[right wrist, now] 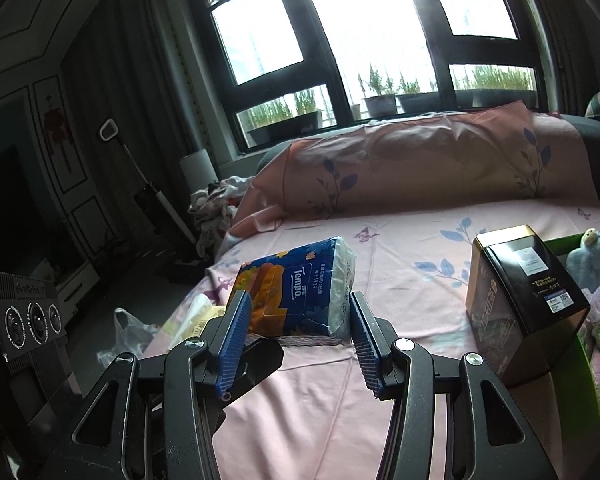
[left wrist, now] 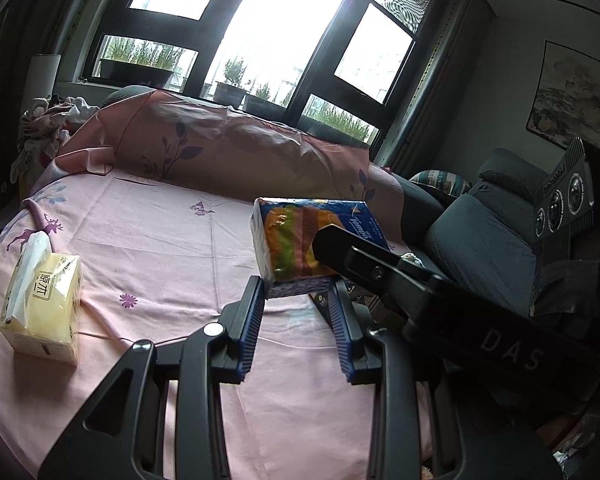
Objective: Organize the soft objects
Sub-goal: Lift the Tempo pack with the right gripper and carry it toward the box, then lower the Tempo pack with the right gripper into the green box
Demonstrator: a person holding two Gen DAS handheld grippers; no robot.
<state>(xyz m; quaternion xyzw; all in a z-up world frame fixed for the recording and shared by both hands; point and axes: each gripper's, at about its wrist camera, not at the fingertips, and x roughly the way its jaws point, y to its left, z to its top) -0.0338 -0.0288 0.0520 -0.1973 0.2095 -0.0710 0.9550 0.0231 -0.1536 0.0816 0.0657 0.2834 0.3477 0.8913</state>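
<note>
A blue and orange Tempo tissue pack [right wrist: 300,292] is held up above the pink bedsheet [right wrist: 412,248] at the centre of both views, gripped by both grippers at once. In the right wrist view, the right gripper [right wrist: 298,322] is seen partly open, its blue-padded fingers [right wrist: 236,328] pressed against the two short sides of the pack. In the left wrist view, the left gripper [left wrist: 300,292] is closed to a narrower gap on the lower edge of the same pack [left wrist: 300,240], while a black finger of the right gripper [left wrist: 364,264] crosses in from the right of the frame. A yellow tissue box [left wrist: 44,300] with a sheet sticking out is seen lying on the sheet at the left edge of that view, well apart from the pack. At the right of the right wrist view, a black and gold box [right wrist: 520,300] stands just beside a green bin [right wrist: 580,368] filled with soft toys, among them a pale blue plush toy [right wrist: 592,256].
</note>
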